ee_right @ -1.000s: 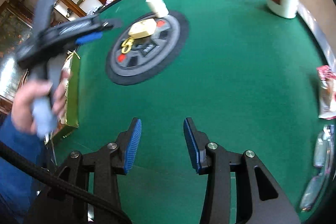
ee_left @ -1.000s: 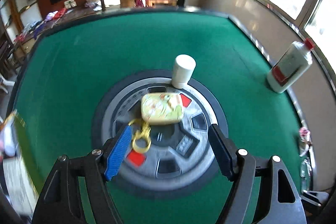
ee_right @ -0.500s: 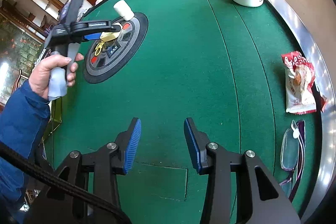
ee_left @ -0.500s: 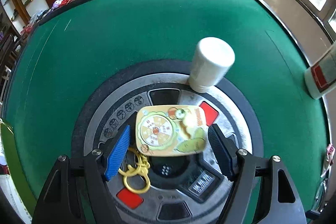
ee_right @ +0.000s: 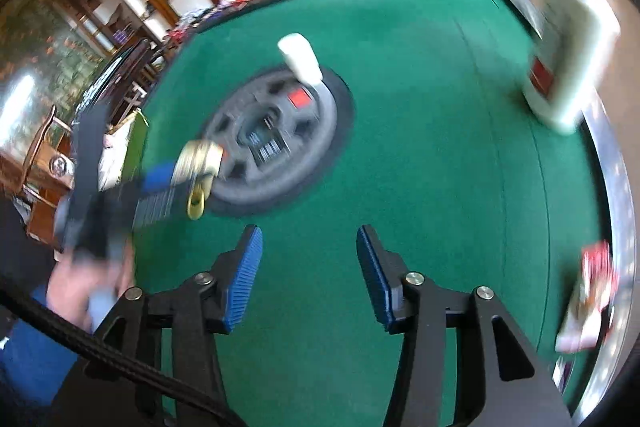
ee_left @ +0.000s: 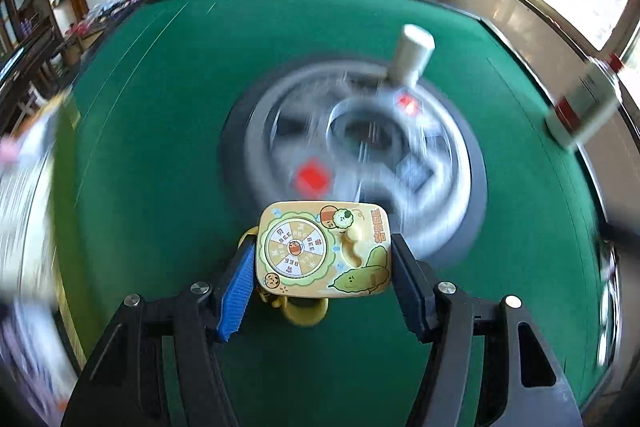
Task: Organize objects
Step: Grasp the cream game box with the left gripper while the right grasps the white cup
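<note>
The right gripper is hovering over bare green felt table, its jaws opening with nothing between them. At left, a hand is holding the left gripper, which is gripping a yellow keychain toy beside the grey round hub. A white cylinder is standing on the hub's far rim.

The left gripper points steeply down, its 2 jaws closing, both pads pressed against the sides of a yellow toy case. The person's left hand, in a blue sleeve, grips its handle. The right gripper tilts down too, its jaws opening with nothing between them.
</note>
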Available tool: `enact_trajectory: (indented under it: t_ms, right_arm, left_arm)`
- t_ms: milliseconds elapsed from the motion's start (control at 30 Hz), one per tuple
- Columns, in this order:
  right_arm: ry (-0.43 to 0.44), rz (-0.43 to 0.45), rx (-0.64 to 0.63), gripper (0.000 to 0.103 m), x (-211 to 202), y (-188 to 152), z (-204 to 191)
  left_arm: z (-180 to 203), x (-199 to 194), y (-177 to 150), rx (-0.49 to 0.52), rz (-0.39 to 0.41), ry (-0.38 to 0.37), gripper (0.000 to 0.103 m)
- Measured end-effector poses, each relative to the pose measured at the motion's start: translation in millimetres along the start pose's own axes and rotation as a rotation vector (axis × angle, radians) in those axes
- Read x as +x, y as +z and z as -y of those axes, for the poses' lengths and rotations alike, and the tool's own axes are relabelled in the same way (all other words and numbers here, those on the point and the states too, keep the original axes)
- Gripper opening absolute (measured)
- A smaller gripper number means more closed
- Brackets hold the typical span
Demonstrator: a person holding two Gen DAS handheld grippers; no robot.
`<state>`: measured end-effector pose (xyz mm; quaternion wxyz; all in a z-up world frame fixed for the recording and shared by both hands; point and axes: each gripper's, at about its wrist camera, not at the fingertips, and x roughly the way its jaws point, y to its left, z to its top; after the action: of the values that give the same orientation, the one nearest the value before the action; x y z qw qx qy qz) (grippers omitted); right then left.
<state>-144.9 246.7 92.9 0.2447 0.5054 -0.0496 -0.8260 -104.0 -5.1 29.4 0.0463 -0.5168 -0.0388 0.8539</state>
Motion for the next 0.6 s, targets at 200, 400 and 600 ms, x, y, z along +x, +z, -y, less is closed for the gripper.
enact_trajectory:
  t_ms: [200,400,600]
  right_arm:
    - [-0.053,0.07,-0.135,0.057,41.8,62.4,-24.9]
    - [-0.12,0.075,-0.184,0.057,87.0,106.5,-31.5]
    - [-0.133,0.04,-0.184,0.058,119.1,132.8,-24.6]
  left_arm:
    - [-5.7,-22.3,-56.9,0.004,-0.007,0.051,0.057]
    - [-2.2,-25.9,-61.1,0.016,0.016,0.079,0.058]
    - [1.0,-22.4,-63.8,0.04,0.015,0.096,0.058]
